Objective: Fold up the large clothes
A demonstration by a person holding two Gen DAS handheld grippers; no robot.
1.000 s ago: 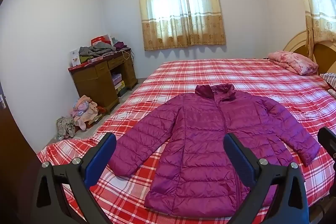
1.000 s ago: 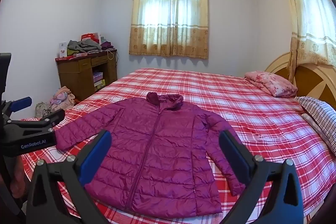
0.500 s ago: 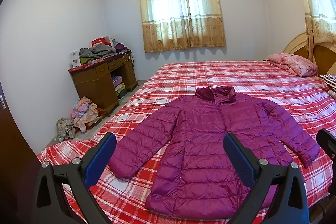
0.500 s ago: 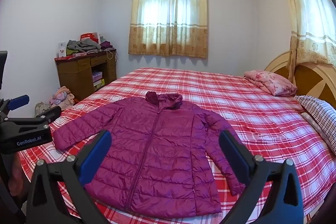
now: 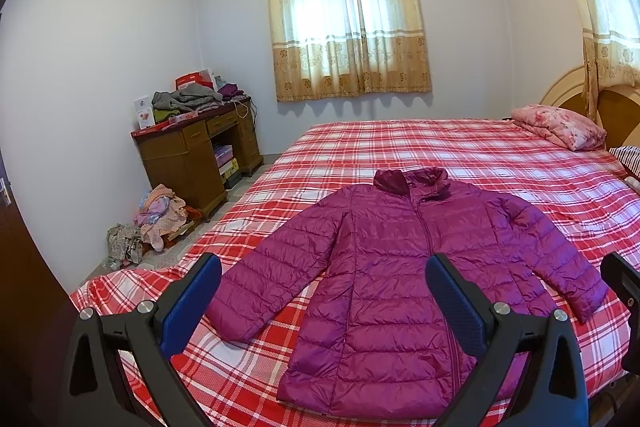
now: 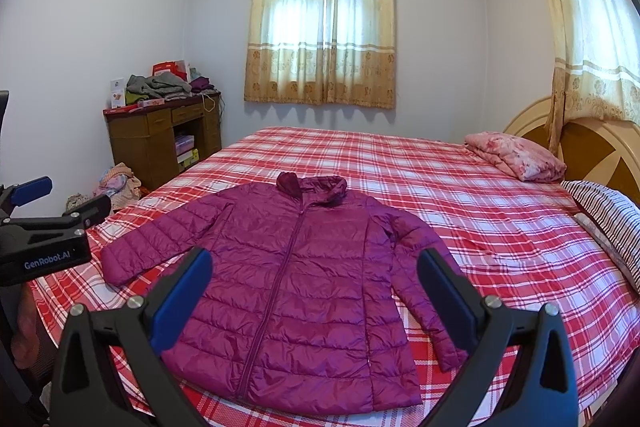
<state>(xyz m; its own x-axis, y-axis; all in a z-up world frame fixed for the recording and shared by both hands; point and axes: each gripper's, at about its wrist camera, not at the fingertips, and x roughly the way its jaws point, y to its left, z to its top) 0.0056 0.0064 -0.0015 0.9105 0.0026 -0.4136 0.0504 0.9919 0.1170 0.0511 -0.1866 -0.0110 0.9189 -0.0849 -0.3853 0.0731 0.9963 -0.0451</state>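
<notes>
bedroom with white walls, a curtained window (image 5: 346, 23) on the far wall and a second curtain (image 6: 588, 23) at right. red and white plaid bed (image 5: 460, 151) fills most of both views. purple puffer jacket (image 5: 400, 287) lies flat on the near part of the bed, front up, zipped, collar toward the far side, hem toward the near edge. both sleeves spread out and angled down; left sleeve cuff (image 6: 116, 265) near the left bed edge, right sleeve cuff (image 6: 450, 351) just beside the hem.

left gripper (image 5: 324, 301) hovers above the near bed edge, jaws wide apart, blue pads facing in, nothing between them, not touching the jacket. right gripper (image 6: 314, 291) likewise spread wide over the jacket's lower half, empty, apart from the fabric. in the right wrist view the left gripper shows at the far left edge, black body with "genrobot.ai" lettering.

pink folded quilt (image 6: 516, 155) at far right by the wooden headboard (image 6: 592, 147), striped pillow (image 6: 608, 203) nearer. wooden desk (image 5: 196, 155) at far left, piled with clothes; more clothes (image 5: 156, 215) heaped on the floor beside it.
</notes>
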